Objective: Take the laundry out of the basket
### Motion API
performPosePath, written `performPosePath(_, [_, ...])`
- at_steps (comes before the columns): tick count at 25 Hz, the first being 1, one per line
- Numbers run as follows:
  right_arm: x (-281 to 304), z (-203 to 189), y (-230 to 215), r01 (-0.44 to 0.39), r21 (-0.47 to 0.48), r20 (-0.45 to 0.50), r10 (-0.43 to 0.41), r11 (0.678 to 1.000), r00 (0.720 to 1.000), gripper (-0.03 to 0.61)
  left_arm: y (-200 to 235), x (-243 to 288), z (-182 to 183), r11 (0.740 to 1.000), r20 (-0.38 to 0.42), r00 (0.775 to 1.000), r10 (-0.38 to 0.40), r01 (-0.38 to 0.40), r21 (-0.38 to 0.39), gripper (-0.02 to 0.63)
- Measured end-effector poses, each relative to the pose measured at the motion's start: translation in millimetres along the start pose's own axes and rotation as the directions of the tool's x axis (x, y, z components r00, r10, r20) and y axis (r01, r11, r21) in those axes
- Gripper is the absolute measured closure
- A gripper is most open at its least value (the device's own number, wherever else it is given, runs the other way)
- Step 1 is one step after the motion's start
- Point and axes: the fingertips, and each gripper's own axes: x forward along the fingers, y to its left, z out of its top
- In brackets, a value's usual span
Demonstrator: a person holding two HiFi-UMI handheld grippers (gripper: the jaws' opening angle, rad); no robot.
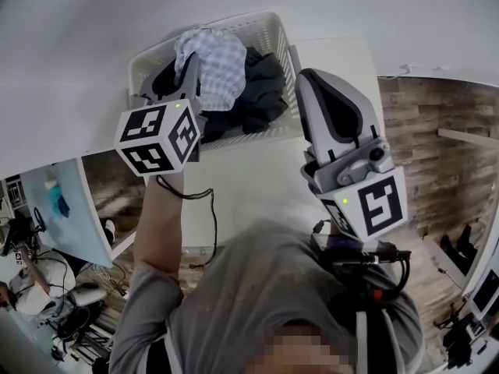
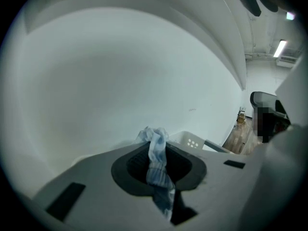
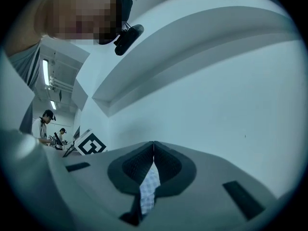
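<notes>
Left gripper (image 1: 189, 72) is raised over the basket (image 1: 158, 56), its jaws clamped on a checked garment (image 1: 215, 59) in pale blue and white. In the left gripper view the fabric bunches up past the tips and trails back through the slot between the fingers. From where the head camera looks, the garment hangs in a loose clump above the left half of the basket, and its lower folds reach down to the pile inside. A bare forearm (image 1: 158, 232) carries this gripper, and a black cord (image 1: 209, 206) loops beside it.

The basket is white with a perforated wall and sits at the far end of a white table (image 1: 257, 179), against the wall. Dark clothes (image 1: 262, 92) fill its right half up to the rim.

Further right, the right gripper (image 1: 306, 78) is held just outside the basket's right rim, well apart from the lifted garment. Its jaws are pressed together, and in the right gripper view a checked strip (image 3: 149, 189) sits nipped in the gap just behind the meeting tips. Whether that strip belongs to the same garment I cannot tell. Wooden floor (image 1: 438, 150) shows beyond the table's right edge.
</notes>
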Motion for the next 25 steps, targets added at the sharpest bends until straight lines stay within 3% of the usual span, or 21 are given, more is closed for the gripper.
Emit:
performPosePath(13, [-32.8, 34.4, 44.0, -0.053, -0.040, 0.065, 0.056, 0.998, 0.996, 0.571, 8.6, -102.1, 64.8, 0.995, 0.218, 0.971, 0.096, -0.094, -0.017, 0.557])
performPosePath(25, [-59.0, 59.9, 134.5, -0.157, -0.101, 0.108, 0.168, 0.982, 0.980, 0.571, 26.0, -250.7, 97.4, 0.985, 0.422, 0.891, 0.169, -0.168, -0.039, 0.557])
